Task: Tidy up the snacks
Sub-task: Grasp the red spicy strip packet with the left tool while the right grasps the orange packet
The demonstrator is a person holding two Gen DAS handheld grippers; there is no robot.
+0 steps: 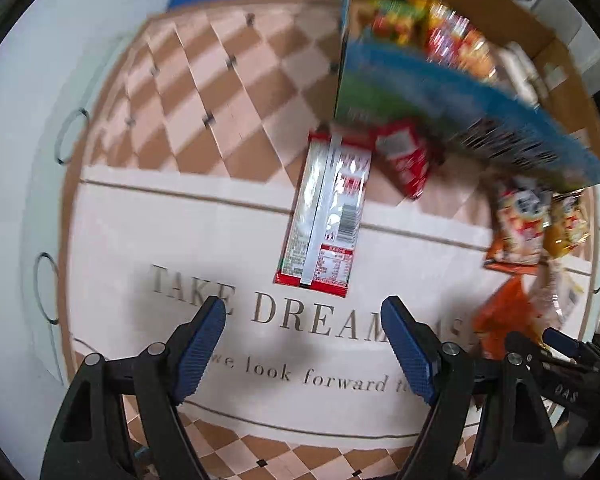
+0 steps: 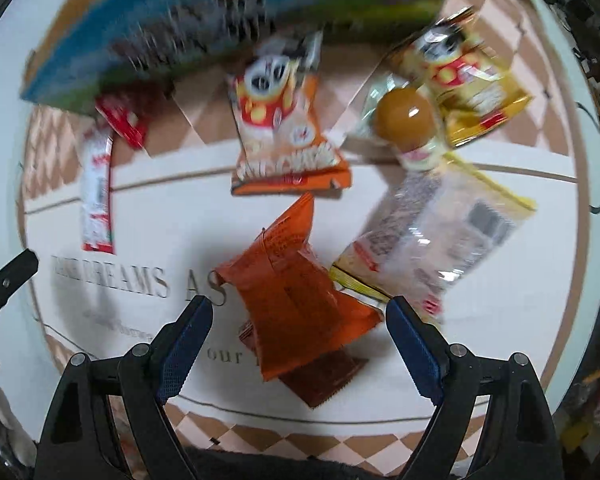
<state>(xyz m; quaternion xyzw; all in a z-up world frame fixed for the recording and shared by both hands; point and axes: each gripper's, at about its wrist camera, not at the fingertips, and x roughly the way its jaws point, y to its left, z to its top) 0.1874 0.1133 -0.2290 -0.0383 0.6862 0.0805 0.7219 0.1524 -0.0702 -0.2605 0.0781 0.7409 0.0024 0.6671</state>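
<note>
My left gripper (image 1: 303, 306) is open and empty, just short of a long red and silver snack packet (image 1: 327, 216) lying on the tablecloth. A small red packet (image 1: 404, 160) lies beyond it, by a blue cardboard box (image 1: 452, 100) holding several snacks. My right gripper (image 2: 299, 305) is open, its jaws standing either side of an orange packet (image 2: 296, 300) without touching it. Beyond it lie an orange panda bag (image 2: 284, 128), a yellow panda bag (image 2: 464, 88), a clear packet (image 2: 432, 236) and a brown-capped cup (image 2: 406, 120).
A brown packet (image 2: 324, 376) lies under the orange one. The round table has a checkered cloth with lettering (image 1: 260, 312) and a white rim (image 1: 20, 200). The right gripper's body shows at the right of the left wrist view (image 1: 556, 360).
</note>
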